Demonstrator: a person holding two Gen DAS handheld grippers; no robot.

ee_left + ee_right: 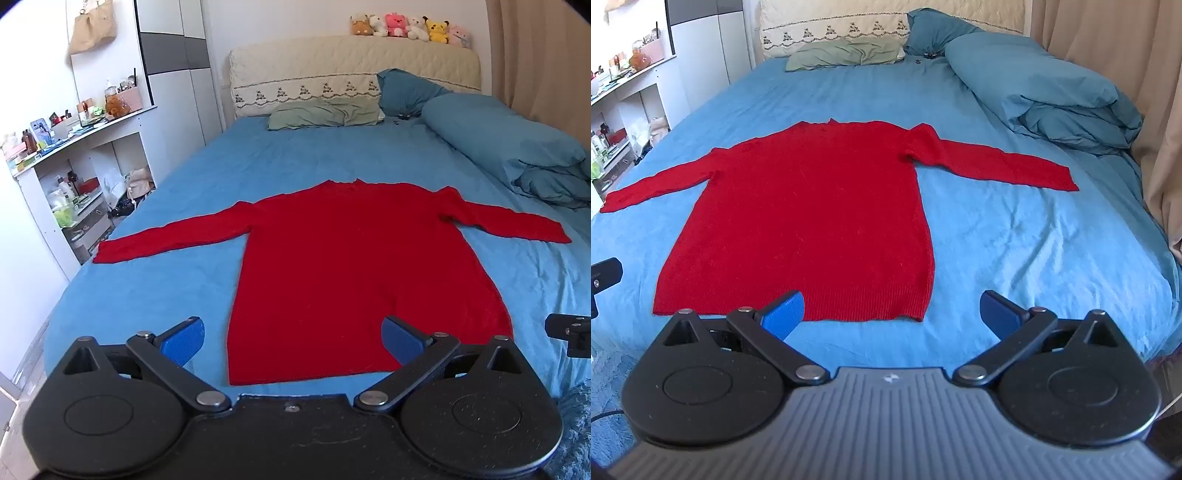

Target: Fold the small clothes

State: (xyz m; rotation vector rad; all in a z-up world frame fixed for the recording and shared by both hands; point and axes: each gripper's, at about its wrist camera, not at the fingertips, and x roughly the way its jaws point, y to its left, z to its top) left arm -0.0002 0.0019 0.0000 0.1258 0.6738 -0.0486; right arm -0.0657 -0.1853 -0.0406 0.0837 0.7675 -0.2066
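Observation:
A red long-sleeved sweater (332,266) lies flat on the blue bed sheet (147,291), both sleeves spread out sideways, hem toward me. It also shows in the right wrist view (812,214). My left gripper (291,339) is open and empty, hovering above the hem near its left corner. My right gripper (892,314) is open and empty, hovering above the hem's right corner. The right gripper's edge shows at the far right of the left wrist view (570,332).
A folded blue duvet (1052,92) lies along the bed's right side. A green pillow (325,114) and a blue pillow (406,90) lie at the headboard. Cluttered white shelves (74,177) stand left of the bed. A curtain (1126,74) hangs on the right.

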